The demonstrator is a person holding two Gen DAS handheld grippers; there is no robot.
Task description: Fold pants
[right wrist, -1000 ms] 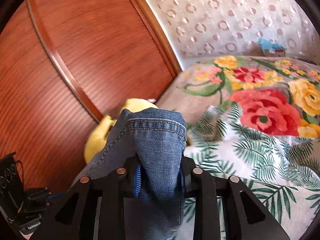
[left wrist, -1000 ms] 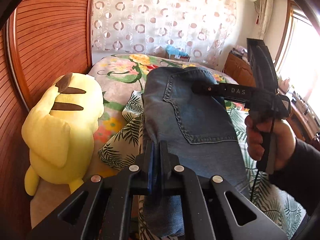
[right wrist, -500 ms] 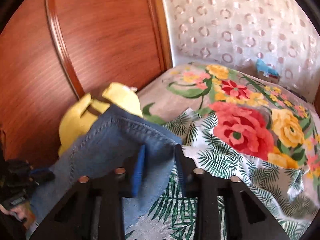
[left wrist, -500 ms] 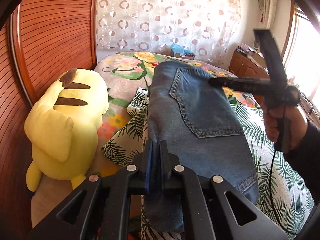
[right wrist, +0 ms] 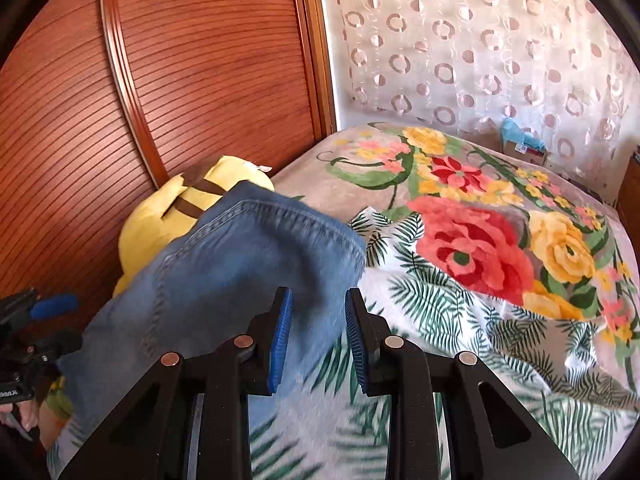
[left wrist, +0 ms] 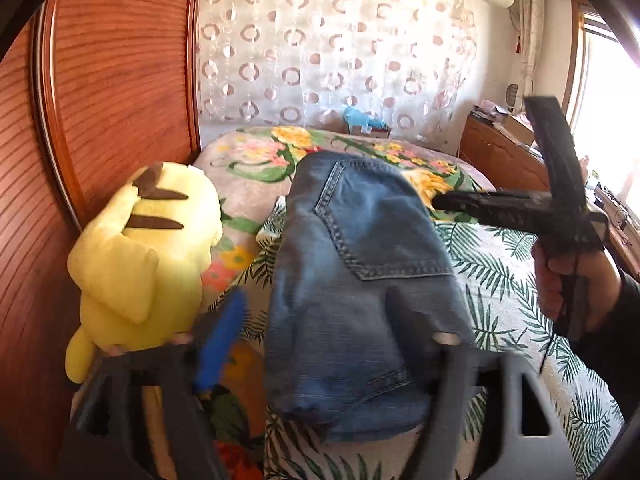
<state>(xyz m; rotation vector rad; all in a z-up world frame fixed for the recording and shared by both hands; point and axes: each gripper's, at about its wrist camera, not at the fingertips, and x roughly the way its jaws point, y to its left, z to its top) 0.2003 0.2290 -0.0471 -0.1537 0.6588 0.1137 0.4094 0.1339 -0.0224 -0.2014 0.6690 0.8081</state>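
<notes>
The blue jeans [left wrist: 360, 280] lie folded on the bed, back pocket up. My left gripper [left wrist: 318, 296] sits at their near end. Its jaws are opening wide, the blue pad [left wrist: 220, 340] to the left of the denim, and nothing is pinched. In the left wrist view, the right gripper [left wrist: 440, 202] reaches in from the right, its tip by the jeans' far right edge, with a hand [left wrist: 568, 292] on its grip. In the right wrist view, my right gripper [right wrist: 319, 294] has its pads a little apart. The jeans [right wrist: 240, 264] lie just past them and show in the gap unpinched.
A yellow plush toy [left wrist: 144, 256] lies left of the jeans against the ribbed wooden doors [left wrist: 100, 100]. The bed has a fern-print sheet [left wrist: 500, 272] over a floral blanket [right wrist: 480, 232]. A box [left wrist: 364, 124] stands by the curtain, and a wooden dresser [left wrist: 500, 160] at the right.
My left jaws have sprung from shut to wide and let the denim go. The jeans have dropped flat onto the bed. The right gripper has rolled and drawn back, and denim no longer bulges between its pads.
</notes>
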